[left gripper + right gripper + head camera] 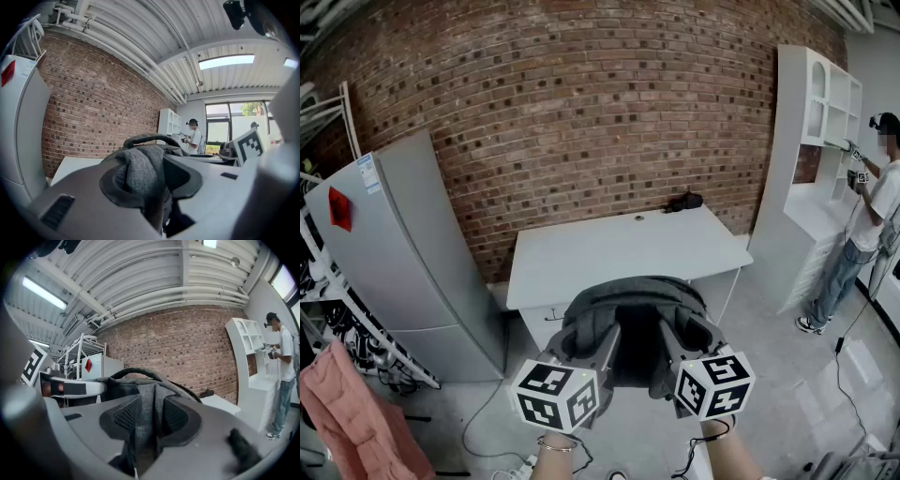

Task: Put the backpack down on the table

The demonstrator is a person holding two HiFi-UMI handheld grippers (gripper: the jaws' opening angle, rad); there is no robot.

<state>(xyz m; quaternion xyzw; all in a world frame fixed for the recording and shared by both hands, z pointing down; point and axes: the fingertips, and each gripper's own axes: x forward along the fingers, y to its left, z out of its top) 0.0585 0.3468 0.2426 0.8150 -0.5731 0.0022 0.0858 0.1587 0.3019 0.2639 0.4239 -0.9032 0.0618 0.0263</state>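
A dark grey backpack (628, 305) hangs in the air just in front of the white table (609, 248), held up between both grippers. My left gripper (602, 339) is shut on a fold of its grey fabric (140, 171) on the left side. On the right side my right gripper (671, 339) is shut on another fold (147, 413). The carry handle (136, 372) arches over the top of the bag. The bag's lower part is hidden behind the grippers.
A small dark object (683, 201) lies at the table's far right edge by the brick wall. A grey fridge (403, 253) stands to the left, a white shelf unit (816, 141) to the right with a person (867, 225) at it. Cables run over the floor.
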